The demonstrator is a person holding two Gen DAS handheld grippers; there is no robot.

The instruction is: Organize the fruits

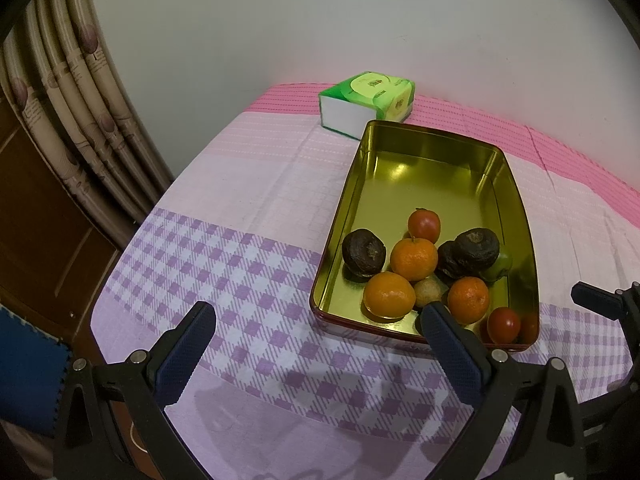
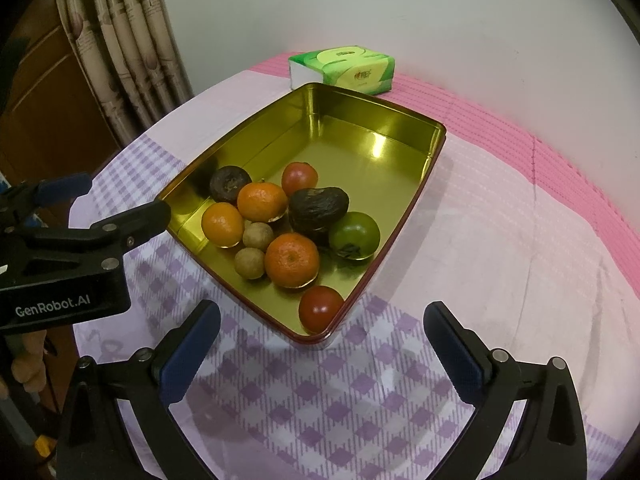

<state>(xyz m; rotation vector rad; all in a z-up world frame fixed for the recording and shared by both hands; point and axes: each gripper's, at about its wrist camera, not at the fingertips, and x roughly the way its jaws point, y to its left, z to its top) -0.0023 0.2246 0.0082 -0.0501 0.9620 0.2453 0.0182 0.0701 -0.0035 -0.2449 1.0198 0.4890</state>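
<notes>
A gold metal tin point(image 1: 416, 168) point(image 2: 360, 136) on the checked cloth holds several fruits at its near end: three oranges point(image 1: 414, 259) point(image 2: 292, 260), two red tomatoes point(image 1: 503, 324) point(image 2: 320, 308), dark wrinkled fruits point(image 1: 363, 253) point(image 2: 318, 206), small brown round fruits point(image 2: 250, 263) and a green fruit point(image 2: 354, 234). My left gripper point(image 1: 318, 312) hovers open in front of the tin's near left corner, nothing between its fingers. My right gripper point(image 2: 322, 312) hangs open over the near corner of the tin, also holding nothing. The left gripper point(image 2: 120, 204) shows at the left edge of the right wrist view.
A green tissue pack point(image 1: 368, 104) point(image 2: 344, 68) lies behind the tin by the white wall. Curtains point(image 1: 72, 112) and a wooden panel stand left of the table. The table edge curves round on the left. Part of a hand point(image 2: 28, 360) shows at lower left.
</notes>
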